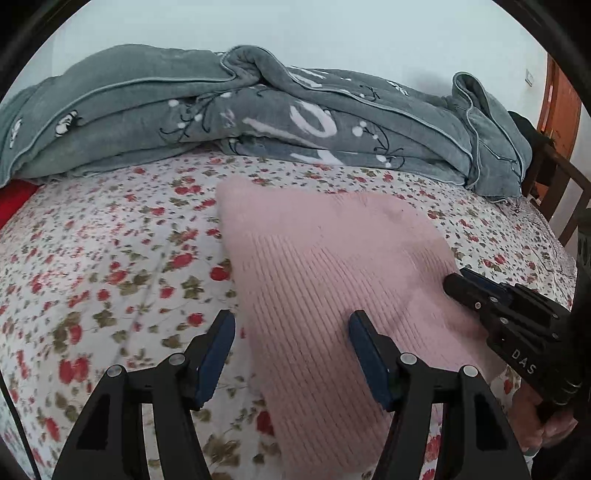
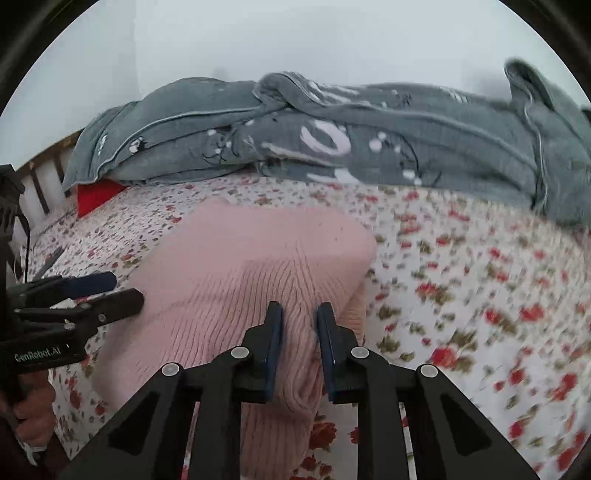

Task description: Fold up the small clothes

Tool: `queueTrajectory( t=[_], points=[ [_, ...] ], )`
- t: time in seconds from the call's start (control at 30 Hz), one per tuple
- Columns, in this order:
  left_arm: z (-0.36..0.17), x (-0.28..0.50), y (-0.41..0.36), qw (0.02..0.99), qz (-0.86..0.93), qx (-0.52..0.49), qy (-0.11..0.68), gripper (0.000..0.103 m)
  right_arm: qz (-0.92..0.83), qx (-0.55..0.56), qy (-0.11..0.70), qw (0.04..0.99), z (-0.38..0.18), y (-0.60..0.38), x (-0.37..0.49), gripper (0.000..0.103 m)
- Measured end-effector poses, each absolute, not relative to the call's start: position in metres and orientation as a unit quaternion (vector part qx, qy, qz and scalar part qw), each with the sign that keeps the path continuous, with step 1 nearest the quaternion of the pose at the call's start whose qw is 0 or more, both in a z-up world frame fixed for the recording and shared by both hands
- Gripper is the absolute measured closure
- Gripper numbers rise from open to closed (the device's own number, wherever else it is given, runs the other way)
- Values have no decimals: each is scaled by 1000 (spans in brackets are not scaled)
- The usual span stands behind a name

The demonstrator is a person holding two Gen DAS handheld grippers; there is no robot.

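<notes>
Now folding: pink knit garment [image 2: 240, 258] on the floral bedsheet [image 2: 461, 258].
Right gripper [image 2: 298, 325] pinches the garment's near fold; left gripper [image 1: 291, 347] gapes over its left edge.

**A bedroom in a home**

We are looking at a bed: a mattress under a white sheet printed with small red flowers [image 1: 122, 266]. Toward twelve o'clock a thick grey-green blanket with white lettering [image 1: 258, 122] lies bunched along the far side, against a plain pale wall [image 1: 295, 33]. At ten o'clock in the right wrist view we see a slatted wooden bed frame [image 2: 40, 184]; at two o'clock in the left, an orange-brown door [image 1: 561, 103].
</notes>
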State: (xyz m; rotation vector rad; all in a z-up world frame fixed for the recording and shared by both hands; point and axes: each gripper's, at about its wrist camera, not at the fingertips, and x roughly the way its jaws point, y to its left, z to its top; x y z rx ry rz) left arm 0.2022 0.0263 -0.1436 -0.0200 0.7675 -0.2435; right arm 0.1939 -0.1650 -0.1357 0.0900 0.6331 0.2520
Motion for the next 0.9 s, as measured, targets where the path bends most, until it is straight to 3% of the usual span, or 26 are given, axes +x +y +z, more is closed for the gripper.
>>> queueTrajectory(
  t=[0.4, 0.9],
  points=[
    [-144, 195, 30, 914, -116, -24, 388, 40, 121, 52, 334, 933, -132, -169, 189, 83],
    [-128, 116, 40, 911, -106, -22, 399, 41, 78, 85, 339, 934, -117, -209, 118, 83]
  ],
)
